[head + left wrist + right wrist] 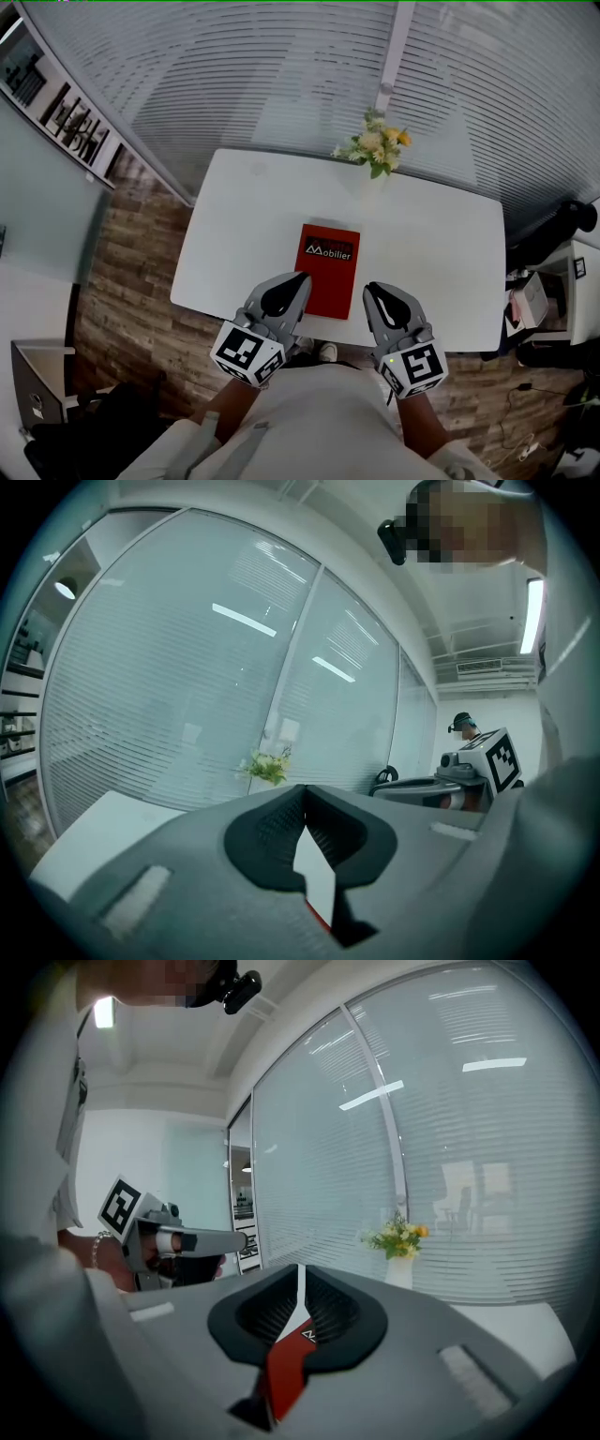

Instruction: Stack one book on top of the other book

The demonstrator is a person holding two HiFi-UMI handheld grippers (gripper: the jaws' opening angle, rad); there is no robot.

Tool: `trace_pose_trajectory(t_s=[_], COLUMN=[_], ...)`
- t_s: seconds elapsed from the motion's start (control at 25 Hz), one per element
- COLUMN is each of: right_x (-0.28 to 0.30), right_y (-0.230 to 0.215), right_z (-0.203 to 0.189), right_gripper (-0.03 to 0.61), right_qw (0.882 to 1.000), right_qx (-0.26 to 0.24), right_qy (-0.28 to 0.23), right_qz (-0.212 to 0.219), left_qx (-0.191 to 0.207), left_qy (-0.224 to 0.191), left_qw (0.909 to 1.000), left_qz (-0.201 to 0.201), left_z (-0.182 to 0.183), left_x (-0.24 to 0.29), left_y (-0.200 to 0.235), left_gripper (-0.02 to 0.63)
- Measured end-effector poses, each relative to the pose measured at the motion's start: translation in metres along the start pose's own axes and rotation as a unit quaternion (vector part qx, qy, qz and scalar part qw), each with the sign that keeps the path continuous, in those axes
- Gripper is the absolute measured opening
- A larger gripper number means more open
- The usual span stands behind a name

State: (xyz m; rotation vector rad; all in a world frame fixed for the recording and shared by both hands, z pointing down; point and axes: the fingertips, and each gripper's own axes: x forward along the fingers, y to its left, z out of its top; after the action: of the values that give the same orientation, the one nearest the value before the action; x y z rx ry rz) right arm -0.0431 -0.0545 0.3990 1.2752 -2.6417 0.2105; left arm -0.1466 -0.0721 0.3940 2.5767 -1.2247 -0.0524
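A red book (330,267) with white print lies flat near the front edge of the white table (244,225). Only this one cover shows; whether another book lies under it I cannot tell. My left gripper (298,278) hangs above the book's front left corner, jaws closed together with nothing between them. My right gripper (372,289) hangs just right of the book, jaws also together and empty. In the right gripper view the red book (286,1368) shows through the slit below the jaws. The left gripper view shows only a red sliver of the book (319,919).
A vase of flowers (373,150) stands at the table's far edge, before a glass wall with blinds. Wooden floor surrounds the table. Boxes and clutter (534,300) sit to the right, and a shelf (66,117) stands along the left wall.
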Motion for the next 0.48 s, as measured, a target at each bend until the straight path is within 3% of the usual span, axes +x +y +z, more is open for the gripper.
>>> trace_pose_trajectory(t_s=[0.48], right_x=[-0.016], right_y=[0.014], right_z=[0.044], right_gripper=[0.009], right_qw=[0.999], right_qx=[-0.029], right_qy=[-0.024], right_qz=[0.007], left_qx=[0.027], left_qy=[-0.031], left_qw=[0.999], left_qz=[-0.018], left_z=[0.045], left_x=[-0.013], left_y=[-0.02], left_gripper=[0.005])
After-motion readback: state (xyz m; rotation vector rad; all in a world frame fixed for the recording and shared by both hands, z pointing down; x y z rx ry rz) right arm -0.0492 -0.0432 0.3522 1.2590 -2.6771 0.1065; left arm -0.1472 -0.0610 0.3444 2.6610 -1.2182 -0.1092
